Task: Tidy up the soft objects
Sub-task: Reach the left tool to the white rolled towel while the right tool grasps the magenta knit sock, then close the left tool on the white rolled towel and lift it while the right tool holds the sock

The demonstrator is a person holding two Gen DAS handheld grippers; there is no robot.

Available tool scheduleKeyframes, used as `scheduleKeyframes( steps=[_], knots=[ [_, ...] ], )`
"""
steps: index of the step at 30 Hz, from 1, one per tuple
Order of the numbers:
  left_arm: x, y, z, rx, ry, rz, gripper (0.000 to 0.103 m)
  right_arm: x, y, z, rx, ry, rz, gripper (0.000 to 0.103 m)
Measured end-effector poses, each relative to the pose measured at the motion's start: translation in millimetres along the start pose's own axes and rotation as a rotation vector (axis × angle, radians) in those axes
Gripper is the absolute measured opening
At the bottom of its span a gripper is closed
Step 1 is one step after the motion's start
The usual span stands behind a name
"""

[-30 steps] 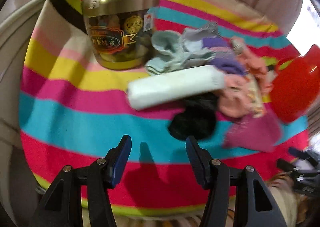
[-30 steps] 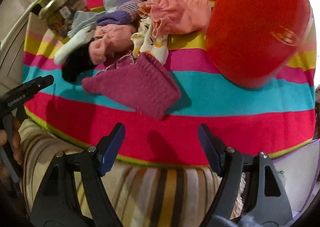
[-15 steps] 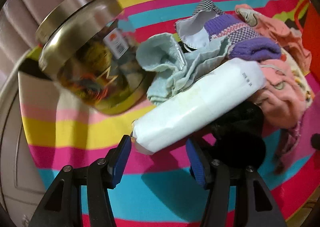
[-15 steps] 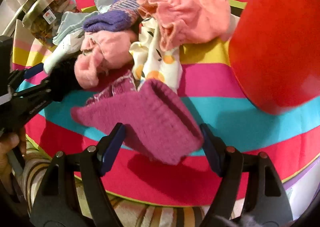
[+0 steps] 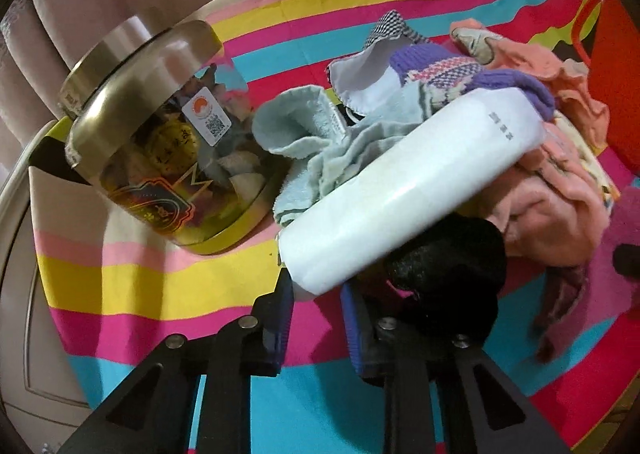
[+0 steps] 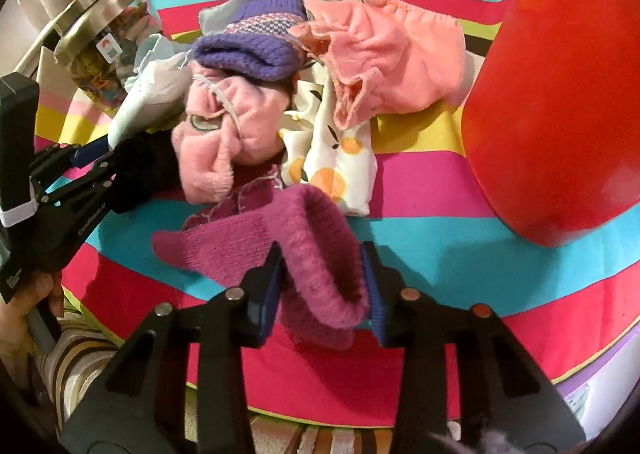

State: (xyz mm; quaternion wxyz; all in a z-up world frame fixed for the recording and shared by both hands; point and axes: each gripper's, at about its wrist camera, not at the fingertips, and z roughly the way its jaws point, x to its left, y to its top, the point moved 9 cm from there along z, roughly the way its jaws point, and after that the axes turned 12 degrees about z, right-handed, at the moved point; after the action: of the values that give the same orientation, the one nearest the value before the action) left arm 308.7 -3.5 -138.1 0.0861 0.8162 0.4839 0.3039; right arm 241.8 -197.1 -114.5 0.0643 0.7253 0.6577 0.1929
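Both of your hand-held grippers are closing on soft things at the pile.

Your left hand-held gripper (image 5: 316, 304) is closing with the near end of the one white packet (image 5: 408, 189) between its jaws; a second ago it stood wide over bare cloth. Your right hand-held gripper (image 6: 322, 286) is closing on the one magenta knit sock (image 6: 304, 254), pads pressing its cuff. One jar (image 5: 160, 141) stands on the striped table (image 5: 160, 286). Only the right view shows the one red basket (image 6: 560, 93) fully and your left hand (image 6: 16, 318).
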Motion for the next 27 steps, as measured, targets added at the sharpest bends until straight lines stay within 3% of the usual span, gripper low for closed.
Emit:
scheduleKeyframes(
  steps=[11,25,27],
  knots=[
    [15,-18,-40,-0.036,-0.054,-0.097,0.017,5,-12,-34,-0.058,0.038,-0.011,0.029],
    [23,-37,-93,-0.114,-0.116,-0.240,0.009,-4,-25,-66,-0.115,0.086,-0.011,0.027],
    [22,-40,-100,-0.126,-0.131,-0.261,0.001,-6,-27,-70,-0.123,0.090,-0.009,0.027]
  ],
)
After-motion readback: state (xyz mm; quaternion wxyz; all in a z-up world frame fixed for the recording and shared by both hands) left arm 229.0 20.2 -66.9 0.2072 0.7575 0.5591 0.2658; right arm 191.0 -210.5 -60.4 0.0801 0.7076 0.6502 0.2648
